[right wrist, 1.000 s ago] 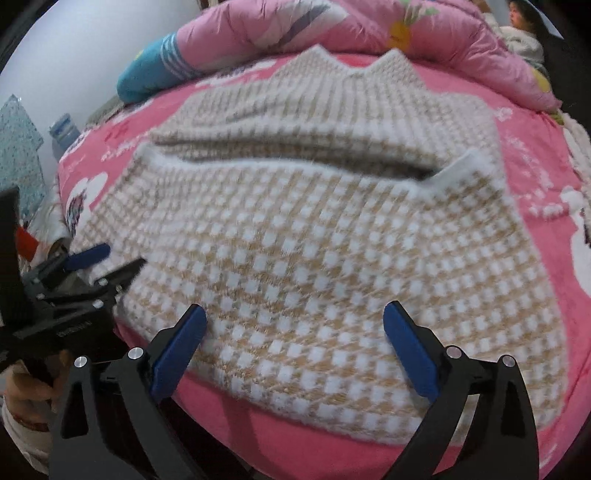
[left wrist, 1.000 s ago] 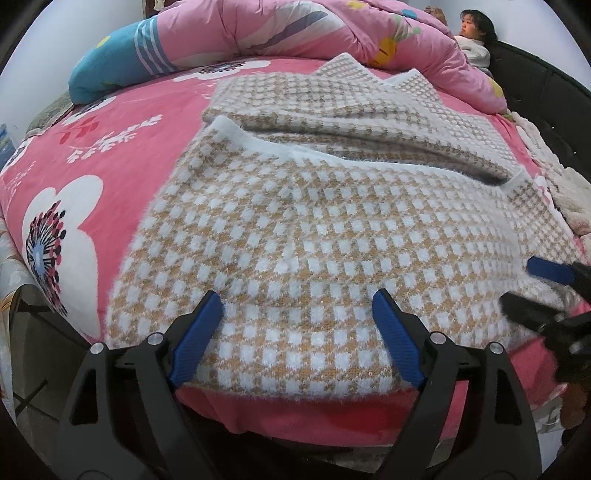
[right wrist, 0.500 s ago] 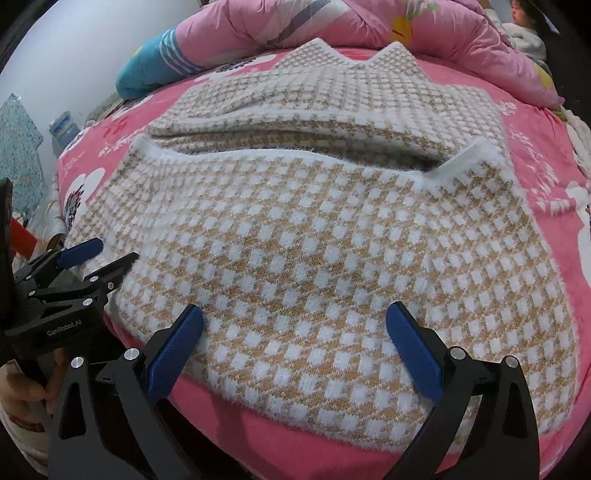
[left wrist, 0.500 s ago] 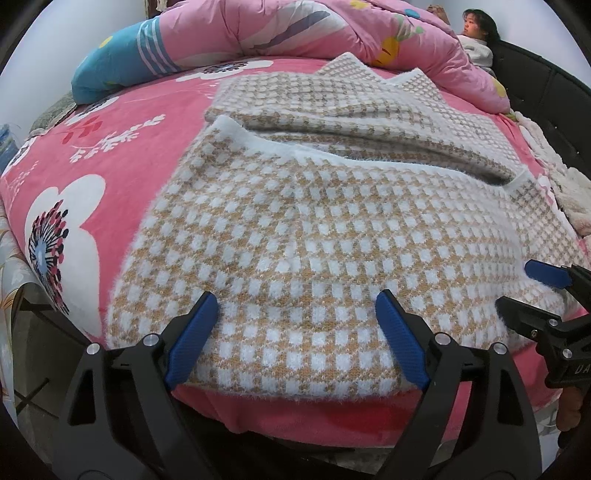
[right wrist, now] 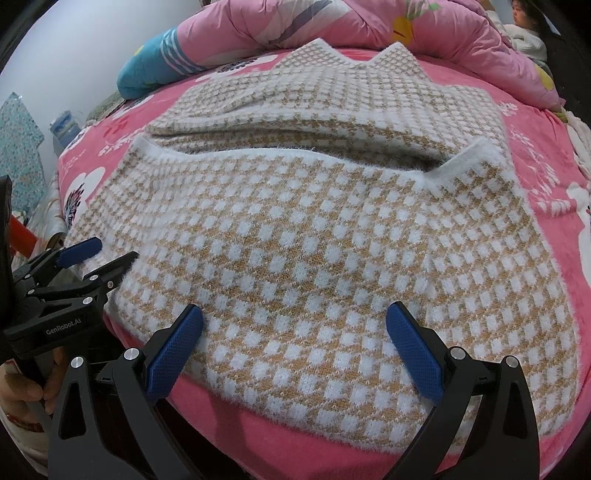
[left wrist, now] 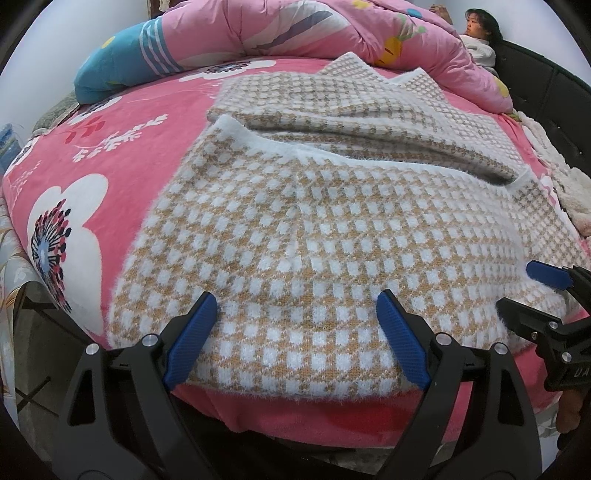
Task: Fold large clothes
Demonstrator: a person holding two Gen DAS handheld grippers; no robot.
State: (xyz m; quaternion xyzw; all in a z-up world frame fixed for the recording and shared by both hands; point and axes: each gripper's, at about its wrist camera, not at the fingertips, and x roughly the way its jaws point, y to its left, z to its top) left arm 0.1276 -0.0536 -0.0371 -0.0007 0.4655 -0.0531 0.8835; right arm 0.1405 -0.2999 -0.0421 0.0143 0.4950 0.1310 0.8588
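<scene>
A fuzzy tan-and-white checked sweater point(left wrist: 314, 229) lies spread on the pink floral bed cover point(left wrist: 122, 155), its white-trimmed edge folded across the middle point(right wrist: 295, 151). My left gripper point(left wrist: 295, 304) hovers over the sweater's near hem on the left, blue pads wide apart with nothing pinched. My right gripper point(right wrist: 295, 312) stands open over the hem further right, also holding nothing. In the left wrist view the right gripper point(left wrist: 524, 293) shows at the right edge. In the right wrist view the left gripper point(right wrist: 110, 253) shows at the left, a hand point(right wrist: 22, 387) gripping its handle.
A rolled pink quilt point(left wrist: 295, 33) with a blue end point(left wrist: 122, 70) lies along the far side. A person point(left wrist: 476, 40) rests at the far right by the black headboard point(left wrist: 546, 92). A white fluffy blanket point(left wrist: 569, 192) lies to the right. The bed's edge point(left wrist: 295, 417) runs just below the hem.
</scene>
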